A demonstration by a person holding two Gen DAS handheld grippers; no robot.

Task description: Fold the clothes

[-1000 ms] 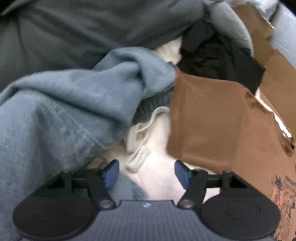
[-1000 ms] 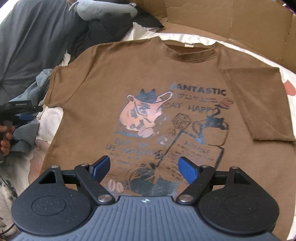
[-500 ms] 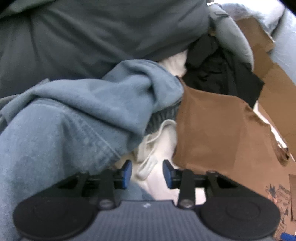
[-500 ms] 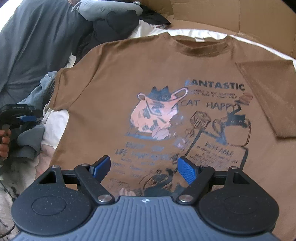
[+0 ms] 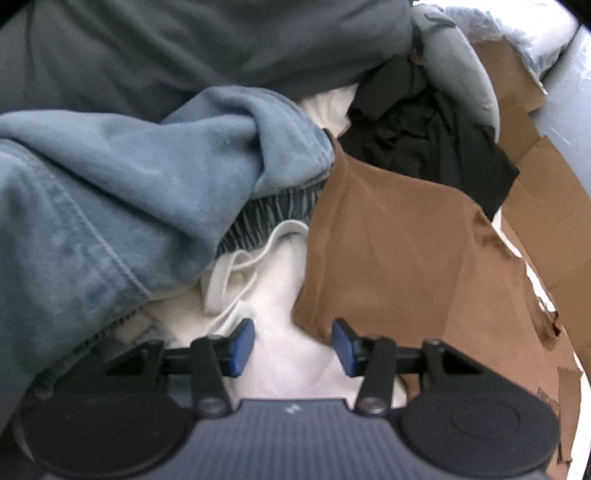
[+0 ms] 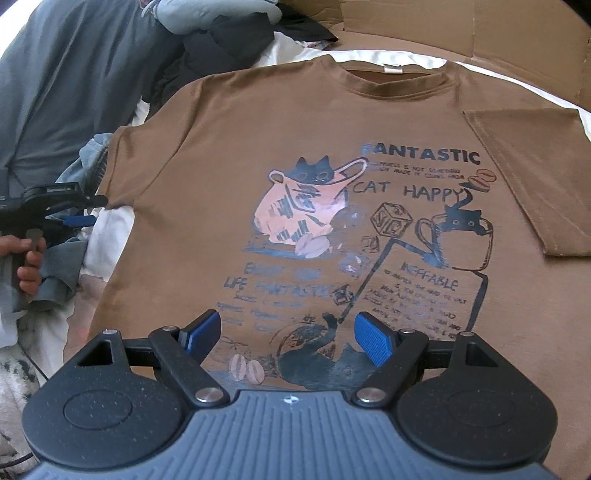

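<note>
A brown T-shirt (image 6: 295,129) with a cat print lies flat, front up, on a white sheet (image 5: 288,295). My right gripper (image 6: 290,332) hovers open over the lower part of the print, with nothing between its pads. The shirt's left sleeve (image 5: 388,258) fills the right of the left wrist view. My left gripper (image 5: 293,343) sits low at that sleeve's corner, its jaws opening. The corner lies just ahead of the right pad (image 5: 341,345), untouched, and only sheet shows in the gap. The right wrist view shows the left gripper (image 6: 74,221) and the hand (image 6: 29,258) holding it.
A blue-grey sweatshirt (image 5: 129,184) with a white drawstring (image 5: 236,273) is heaped left of the sleeve. Behind it lie a dark grey garment (image 5: 184,44) and a black one (image 5: 424,140). Cardboard (image 6: 443,26) stands along the far side.
The left gripper's jaws narrowed, then widened a little, and it has shifted towards the brown sleeve's corner. The right gripper stays open and nearly still over the print.
</note>
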